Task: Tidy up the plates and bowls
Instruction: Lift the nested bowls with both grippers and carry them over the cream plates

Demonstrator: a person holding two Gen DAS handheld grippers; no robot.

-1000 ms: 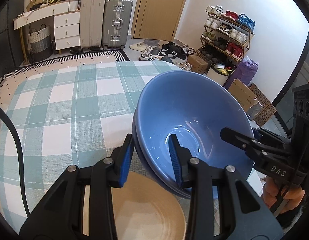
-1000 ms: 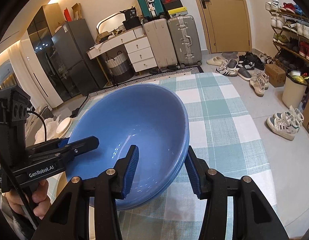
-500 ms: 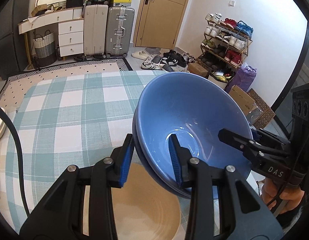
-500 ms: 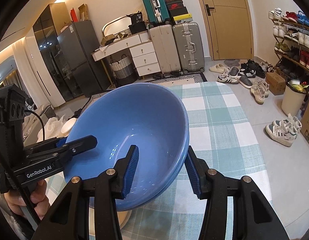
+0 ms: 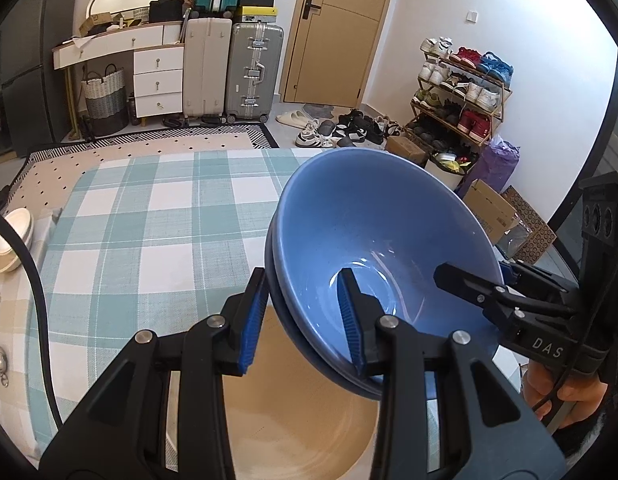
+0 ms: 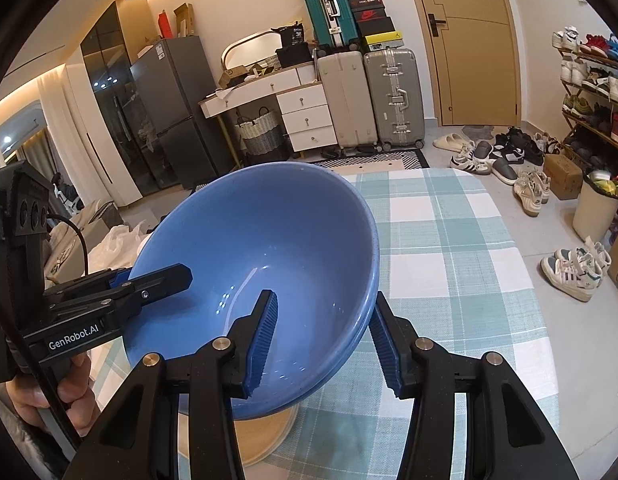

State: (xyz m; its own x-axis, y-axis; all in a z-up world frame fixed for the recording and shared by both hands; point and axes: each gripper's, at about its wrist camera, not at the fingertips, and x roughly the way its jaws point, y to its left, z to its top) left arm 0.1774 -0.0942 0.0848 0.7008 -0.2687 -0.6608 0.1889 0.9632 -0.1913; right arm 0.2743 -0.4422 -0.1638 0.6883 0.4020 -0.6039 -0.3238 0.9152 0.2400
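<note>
Two nested blue bowls (image 5: 373, 240) hang tilted in the air above a beige plate (image 5: 293, 420) on the checked table. My left gripper (image 5: 303, 320) is shut on the stack's near rim, one finger inside and one outside. My right gripper (image 6: 323, 332) is shut on the opposite rim in the same way. The bowls (image 6: 261, 264) fill the middle of the right wrist view, with the plate (image 6: 265, 432) showing under them. Each gripper shows in the other's view, the right one (image 5: 505, 296) and the left one (image 6: 121, 292).
The table wears a green and white checked cloth (image 5: 149, 232). A stack of white dishes (image 5: 9, 240) sits at the table's left edge. Beyond the table are suitcases (image 5: 253, 68), a drawer unit (image 5: 157, 76) and a shoe rack (image 5: 461, 92).
Both grippers have lifted the blue bowls higher above the beige plate. The table and floor look farther below than before.
</note>
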